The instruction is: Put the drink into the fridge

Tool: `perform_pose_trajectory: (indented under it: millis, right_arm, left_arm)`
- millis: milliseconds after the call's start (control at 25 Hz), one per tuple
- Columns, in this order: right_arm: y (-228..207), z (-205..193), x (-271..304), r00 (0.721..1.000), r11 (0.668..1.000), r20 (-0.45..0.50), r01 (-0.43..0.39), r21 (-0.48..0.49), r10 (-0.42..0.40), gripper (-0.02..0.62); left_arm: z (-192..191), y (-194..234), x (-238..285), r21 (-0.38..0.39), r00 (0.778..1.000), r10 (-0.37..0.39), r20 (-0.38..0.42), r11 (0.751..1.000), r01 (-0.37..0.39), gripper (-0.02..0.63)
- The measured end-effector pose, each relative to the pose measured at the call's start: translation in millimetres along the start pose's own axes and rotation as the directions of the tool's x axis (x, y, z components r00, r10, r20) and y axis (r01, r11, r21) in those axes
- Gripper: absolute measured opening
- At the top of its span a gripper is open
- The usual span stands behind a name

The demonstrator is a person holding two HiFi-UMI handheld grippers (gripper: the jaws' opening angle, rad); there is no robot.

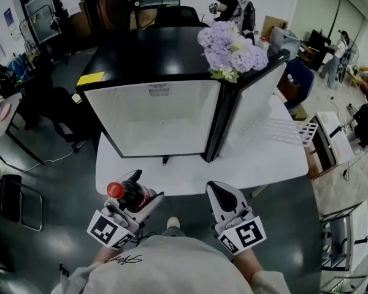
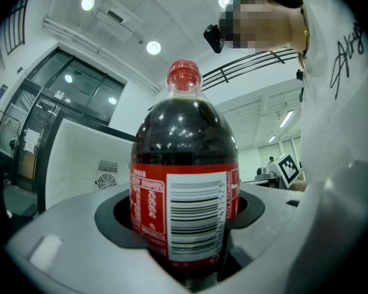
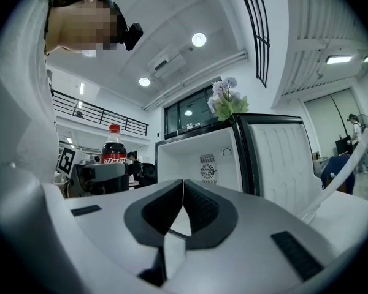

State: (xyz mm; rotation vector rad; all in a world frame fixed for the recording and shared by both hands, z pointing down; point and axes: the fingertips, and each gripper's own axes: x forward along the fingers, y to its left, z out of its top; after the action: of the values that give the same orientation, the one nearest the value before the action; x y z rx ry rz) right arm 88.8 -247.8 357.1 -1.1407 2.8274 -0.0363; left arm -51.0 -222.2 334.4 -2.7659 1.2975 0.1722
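The drink is a dark cola bottle (image 1: 130, 196) with a red cap and red label. It stands upright between the jaws of my left gripper (image 1: 134, 187), which is shut on its lower body (image 2: 184, 188). The gripper is in front of the table's near edge. The small black fridge (image 1: 152, 122) stands on the white table (image 1: 184, 177) with its white inside bare. Its door (image 1: 253, 100) is swung open to the right. My right gripper (image 1: 221, 195) is shut with nothing in it, its pads meeting (image 3: 183, 208). In the right gripper view the bottle (image 3: 113, 147) shows left of the fridge (image 3: 202, 159).
A bunch of pale purple flowers (image 1: 232, 49) sits on the fridge's top right corner. A yellow note (image 1: 90, 78) lies on its left edge. A door shelf rack (image 1: 282, 130) sticks out to the right. Chairs, desks and people stand around the room.
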Motion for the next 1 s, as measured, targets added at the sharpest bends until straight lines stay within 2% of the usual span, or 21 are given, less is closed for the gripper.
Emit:
perform_pose_trajectory:
  millis: [1000]
  right_arm:
    - [-26, -18, 84, 0.992, 0.992, 0.004, 0.126, 0.009, -0.126, 0.012]
  left_arm:
    - [-32, 86, 42, -0.039, 0.989, -0.146, -0.021, 0.989, 0.145, 0.323]
